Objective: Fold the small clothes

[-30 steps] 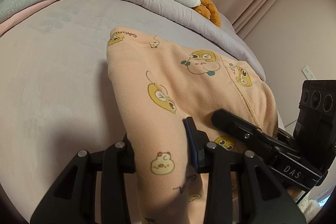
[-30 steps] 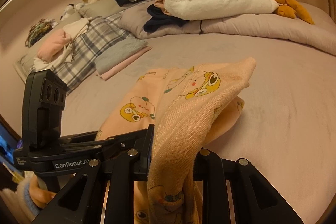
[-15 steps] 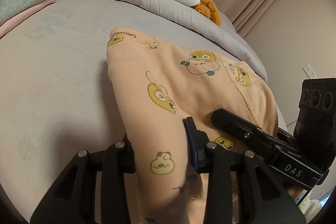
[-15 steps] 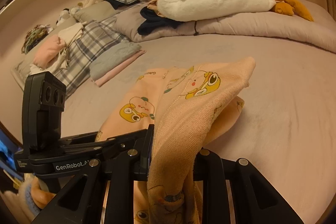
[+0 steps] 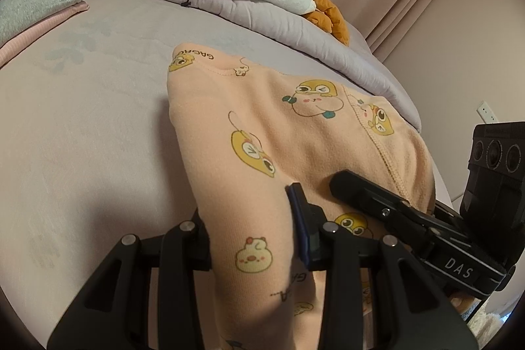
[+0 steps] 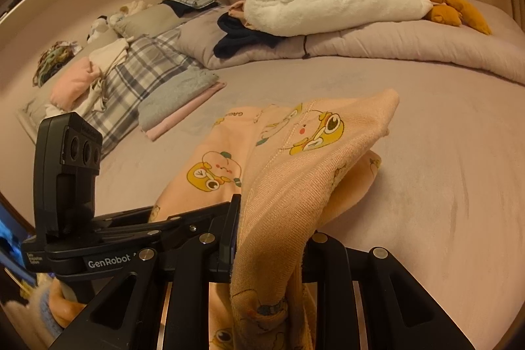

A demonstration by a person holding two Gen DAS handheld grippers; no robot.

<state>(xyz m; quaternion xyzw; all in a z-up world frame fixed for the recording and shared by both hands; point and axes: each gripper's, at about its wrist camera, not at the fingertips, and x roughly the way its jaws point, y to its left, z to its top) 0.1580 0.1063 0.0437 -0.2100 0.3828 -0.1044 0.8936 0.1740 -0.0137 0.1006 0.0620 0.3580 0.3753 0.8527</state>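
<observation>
We hold one peach garment (image 5: pixel 295 133) between us, both grippers clamped on its near edge: left gripper (image 5: pixel 252 218) has a fat fold of cloth pinched between its fingers, right gripper (image 6: pixel 269 238) bites a bunched hem w/ the ribbed knit spilling over its jaws. The rest of the garment drapes fwd and rests on the bed (image 5: pixel 82 136), its far edge w/ printed lettering lying flat on the sheet, well short of the rolled duvet (image 5: pixel 262 12). It's a light, soft cotton-type knit w/ cartoon ducks and peach prints, stitched seams, fuzzy inner face showing in the right view where a corner (image 6: pixel 387 100) sticks up in a limp point. We judge it'll handle floppy: no stiffness, sags wherever it isn't held, so it creases easily and slides little on the matte sheet. Not fragile, not slippery. Best hold is at corners or along a seam or hem, where the layers are thicker and the pinch won't slip; a mid-panel pinch would prob. just bunch it. Each grip seems to catch more than one layer, though we can't tell how many. Behind lie a white plush (image 6: pixel 328 2), a dark garment (image 6: pixel 242 38) and, at left, a folded stack (image 6: pixel 177 100), grey terry over pink rib.
</observation>
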